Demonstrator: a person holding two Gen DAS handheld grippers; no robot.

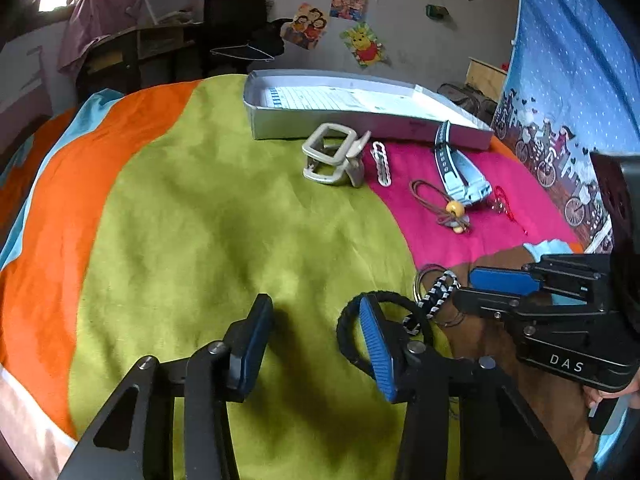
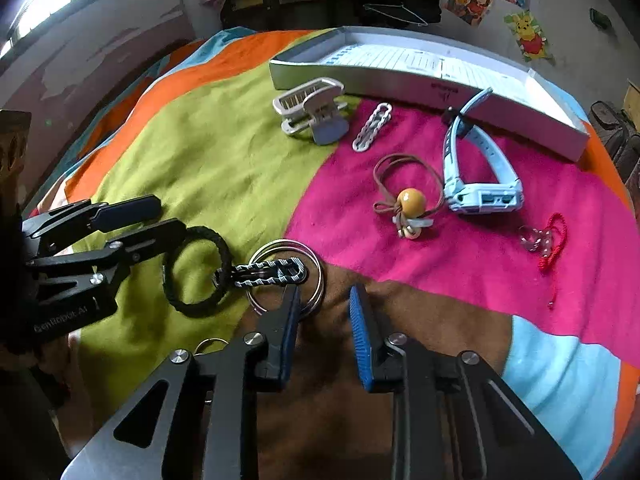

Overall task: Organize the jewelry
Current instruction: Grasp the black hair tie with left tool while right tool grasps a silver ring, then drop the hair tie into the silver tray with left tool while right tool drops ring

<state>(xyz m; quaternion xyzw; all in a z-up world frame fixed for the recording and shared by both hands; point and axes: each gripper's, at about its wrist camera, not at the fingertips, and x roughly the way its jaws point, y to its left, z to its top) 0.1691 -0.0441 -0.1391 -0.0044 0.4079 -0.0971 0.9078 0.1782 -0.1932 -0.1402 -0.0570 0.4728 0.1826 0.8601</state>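
At six o'clock on the blanket (image 2: 208, 152), our right gripper (image 2: 325, 320) and left gripper (image 1: 316, 344) both gape, empty, astride the linked bracelets (image 2: 240, 274). We may snag just one ring and drag the tangle; the box (image 2: 440, 92) waits at twelve.

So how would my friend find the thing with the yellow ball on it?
Start at the long grey box at the far side of the bed. Just in front of it, on the pink patch of blanket, lies a brown cord loop beside the light blue watch. Only this one carries a round yellow bead.
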